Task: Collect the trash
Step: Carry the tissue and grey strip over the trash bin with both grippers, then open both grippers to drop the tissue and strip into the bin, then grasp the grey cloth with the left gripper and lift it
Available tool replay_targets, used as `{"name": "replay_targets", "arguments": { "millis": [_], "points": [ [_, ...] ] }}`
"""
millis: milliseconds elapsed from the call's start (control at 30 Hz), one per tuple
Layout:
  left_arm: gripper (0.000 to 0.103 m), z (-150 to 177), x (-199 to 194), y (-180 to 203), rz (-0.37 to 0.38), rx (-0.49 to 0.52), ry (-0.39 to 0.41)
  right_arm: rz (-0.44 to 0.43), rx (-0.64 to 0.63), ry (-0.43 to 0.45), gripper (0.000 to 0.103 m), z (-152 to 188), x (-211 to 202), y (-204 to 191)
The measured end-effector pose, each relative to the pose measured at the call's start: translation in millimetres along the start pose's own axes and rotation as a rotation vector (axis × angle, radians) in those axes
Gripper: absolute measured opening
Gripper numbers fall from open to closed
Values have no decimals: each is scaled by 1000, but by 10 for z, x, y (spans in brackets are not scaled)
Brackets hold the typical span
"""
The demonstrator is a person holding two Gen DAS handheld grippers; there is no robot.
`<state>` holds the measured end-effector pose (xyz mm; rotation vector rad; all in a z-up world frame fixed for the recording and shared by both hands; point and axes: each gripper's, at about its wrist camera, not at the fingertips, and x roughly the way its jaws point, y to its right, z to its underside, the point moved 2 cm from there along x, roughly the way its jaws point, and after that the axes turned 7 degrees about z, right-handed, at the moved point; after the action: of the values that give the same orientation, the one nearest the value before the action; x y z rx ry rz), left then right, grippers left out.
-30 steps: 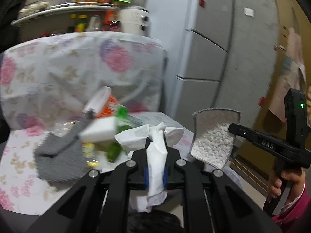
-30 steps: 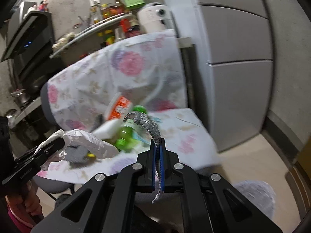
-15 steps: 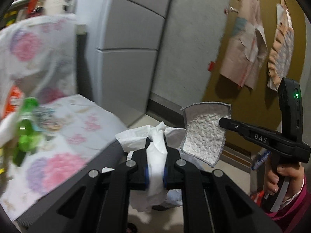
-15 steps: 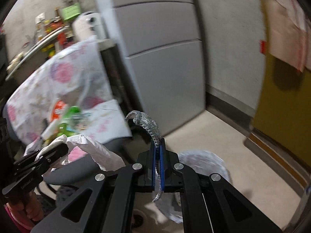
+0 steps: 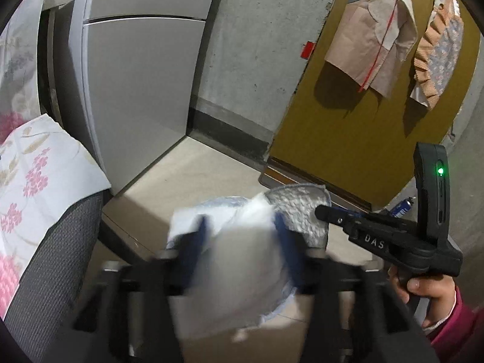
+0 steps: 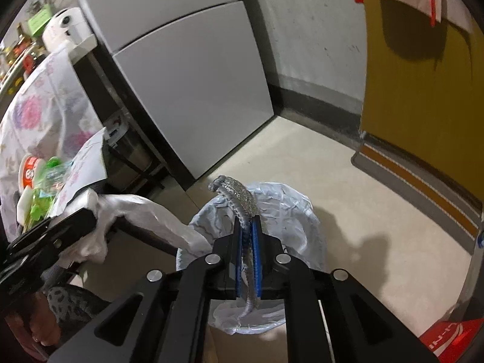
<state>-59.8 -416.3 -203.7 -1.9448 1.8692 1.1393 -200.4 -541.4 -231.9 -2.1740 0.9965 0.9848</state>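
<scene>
right jaws pinch a grey cloth (image 6: 239, 195); left jaws spread, blurred, around white tissue (image 5: 239, 260).

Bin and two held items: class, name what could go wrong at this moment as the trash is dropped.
1. The tissue hangs by the lined bin's left rim, so it might drop outside.
2. The right gripper pinches the limp grey cloth, which could snag between its fingers.
3. The loose liner's folds might catch either piece at the rim.
</scene>
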Motion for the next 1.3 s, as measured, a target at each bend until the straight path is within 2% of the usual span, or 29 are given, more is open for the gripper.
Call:
{"name": "replay_targets", "arguments": {
  "millis": [33,100,267,500,667,867,1000,1100,1300],
  "points": [
    [60,-13,23,5,7,1,-1,-4,3,-4,23,-11,31,9],
    [61,-34,54,-11,8,-5,-8,-3,5,1,35,-39,47,14],
    [68,-67,-52,-90,-14,-26,14,-8,12,20,36,-89,-25,34],
    [72,-90,-630,-281,-118,-66,98,-53,-25,118,37,-263,-481,-244],
    [73,55,-1230,-514,-261,-104,143,-133,-116,185,37,-341,-845,-761],
    [73,401,-1815,-731,-423,-142,140,-278,-257,218,37,-257,-1130,-1579],
    [73,752,-2267,-960,-531,-200,145,-369,-370,191,37,-96,-1136,-2180],
    [77,965,-2591,-1170,-618,-260,154,-414,-436,159,39,23,-1073,-2561],
    [80,1254,-3209,-1567,-754,-367,214,-468,-549,112,49,164,-951,-3244]
  ]
}}
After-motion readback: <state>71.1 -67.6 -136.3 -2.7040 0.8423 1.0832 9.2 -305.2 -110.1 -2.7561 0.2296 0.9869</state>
